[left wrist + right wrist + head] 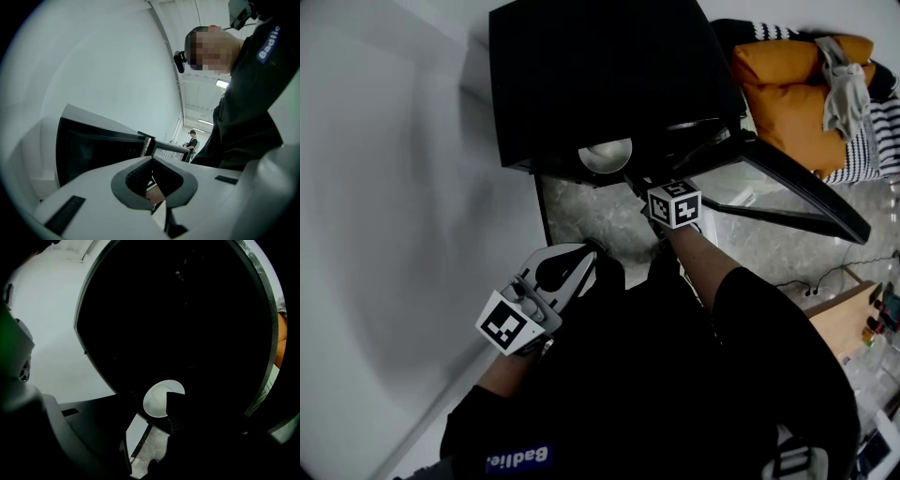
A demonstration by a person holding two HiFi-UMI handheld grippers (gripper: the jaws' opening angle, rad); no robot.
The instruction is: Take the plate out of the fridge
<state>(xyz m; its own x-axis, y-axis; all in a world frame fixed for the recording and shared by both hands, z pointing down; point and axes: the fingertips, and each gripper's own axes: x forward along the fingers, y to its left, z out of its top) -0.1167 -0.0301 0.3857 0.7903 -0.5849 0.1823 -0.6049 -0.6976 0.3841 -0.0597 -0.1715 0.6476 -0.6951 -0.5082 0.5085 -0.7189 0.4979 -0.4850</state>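
Nearest, the left gripper [546, 281] hangs empty with fingers pressed together, while the right gripper [151, 423], fingers spread, faces the plate [158, 398] at its twelve o'clock, just inside the open fridge [581, 75].

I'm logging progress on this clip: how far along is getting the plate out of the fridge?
Done: the fridge door stands swung open. In hand: the right gripper, jaws apart, reaches toward the white plate, which sits inside the fridge, not yet gripped. Left to do: close on the plate's rim and draw it out. The left gripper hangs back, shut and empty.
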